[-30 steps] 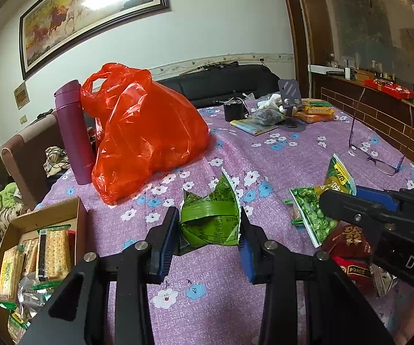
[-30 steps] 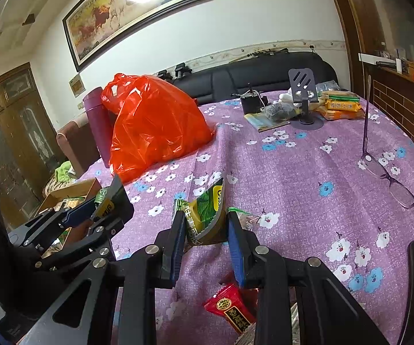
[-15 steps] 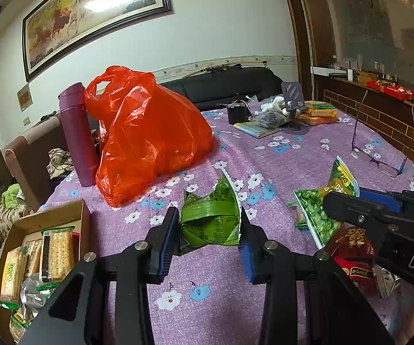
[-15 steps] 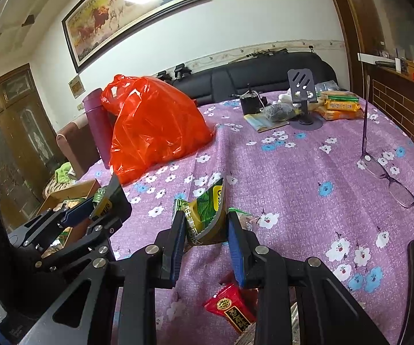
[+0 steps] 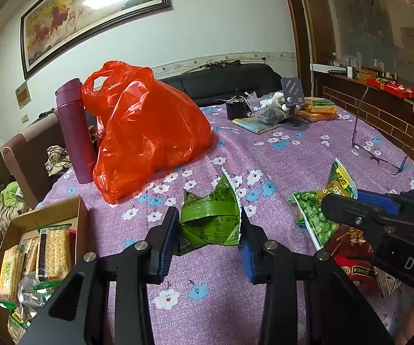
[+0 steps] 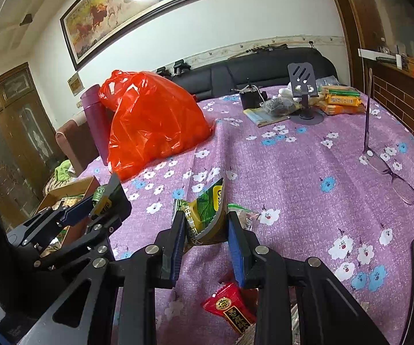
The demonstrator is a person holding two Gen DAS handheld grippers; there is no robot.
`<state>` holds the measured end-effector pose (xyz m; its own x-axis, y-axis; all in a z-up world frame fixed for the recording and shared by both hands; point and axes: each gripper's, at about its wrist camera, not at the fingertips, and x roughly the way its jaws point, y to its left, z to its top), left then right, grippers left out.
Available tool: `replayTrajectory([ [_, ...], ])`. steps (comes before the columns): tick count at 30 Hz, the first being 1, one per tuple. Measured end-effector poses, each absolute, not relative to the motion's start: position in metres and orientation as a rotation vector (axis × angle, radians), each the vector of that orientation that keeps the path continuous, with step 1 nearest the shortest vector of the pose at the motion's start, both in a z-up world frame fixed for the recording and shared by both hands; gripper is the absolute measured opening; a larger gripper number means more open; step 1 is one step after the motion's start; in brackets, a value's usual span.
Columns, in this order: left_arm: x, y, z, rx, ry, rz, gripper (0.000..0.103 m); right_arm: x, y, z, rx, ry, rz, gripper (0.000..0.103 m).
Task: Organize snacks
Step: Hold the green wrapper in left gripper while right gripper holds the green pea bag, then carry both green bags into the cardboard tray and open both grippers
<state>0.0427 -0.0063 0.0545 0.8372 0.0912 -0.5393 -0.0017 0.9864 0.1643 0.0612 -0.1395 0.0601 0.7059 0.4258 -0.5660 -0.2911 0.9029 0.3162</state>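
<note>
My left gripper [image 5: 209, 231] is shut on a crumpled green snack packet [image 5: 212, 215], held a little above the purple flowered tablecloth [image 5: 264, 155]. My right gripper [image 6: 205, 231] is shut on a yellow-green pea snack packet [image 6: 207, 208]. In the left wrist view that pea packet [image 5: 316, 218] shows at the right, in the right gripper [image 5: 379, 212]. Red snack packets [image 5: 353, 261] lie under the right gripper [image 6: 230, 307]. An open cardboard box [image 5: 48, 215] at the lower left holds cracker packs [image 5: 53, 248] and other snacks.
An orange plastic bag [image 5: 146, 132] and a purple flask [image 5: 74, 129] stand at the table's far left. Glasses [image 5: 379, 155] lie at the right. A phone stand [image 5: 293, 100], biscuit packs [image 5: 319, 109] and a black sofa [image 5: 235, 80] are at the back.
</note>
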Motion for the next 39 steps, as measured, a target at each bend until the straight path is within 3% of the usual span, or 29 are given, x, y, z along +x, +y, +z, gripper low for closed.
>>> replayTrajectory([
  [28, 0.019, 0.017, 0.074, 0.035, 0.6, 0.034, 0.038, 0.059, -0.142, 0.064, 0.21, 0.646, 0.373, 0.031],
  [39, -0.053, 0.118, 0.097, -0.067, 0.581, 0.147, 0.038, 0.026, -0.069, 0.091, 0.245, 0.707, 0.611, 0.031],
])
